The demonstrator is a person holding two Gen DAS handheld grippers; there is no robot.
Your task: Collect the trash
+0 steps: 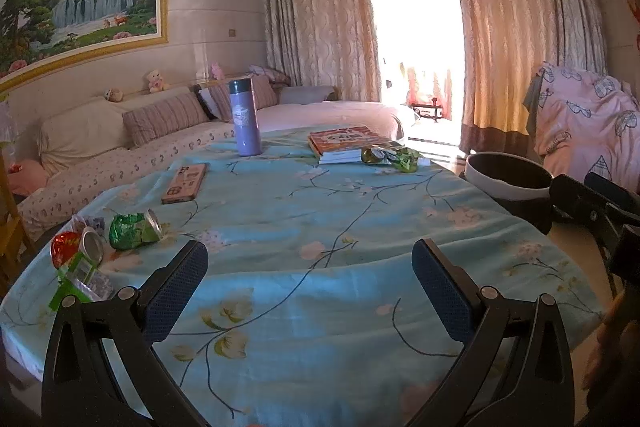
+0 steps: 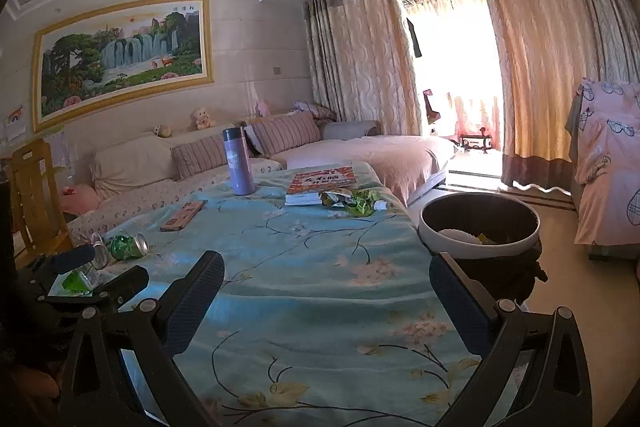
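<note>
While both claws gape empty: two crushed cans (image 1: 134,230), one bottle (image 1: 244,118), one bin (image 2: 479,231).

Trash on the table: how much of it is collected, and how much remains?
The bin already holds some scraps. Both tongs, left and right, are open and hold nothing. Left: crushed cans and wrappers at the left edge, green wrappers beside the books.

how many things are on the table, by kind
crushed cans: 2, a green one and a red one
wrappers: 2 heaps, by the books and at the near left edge
books: 1 stack
bottle: 1
flat pink case: 1
total: 7
</note>
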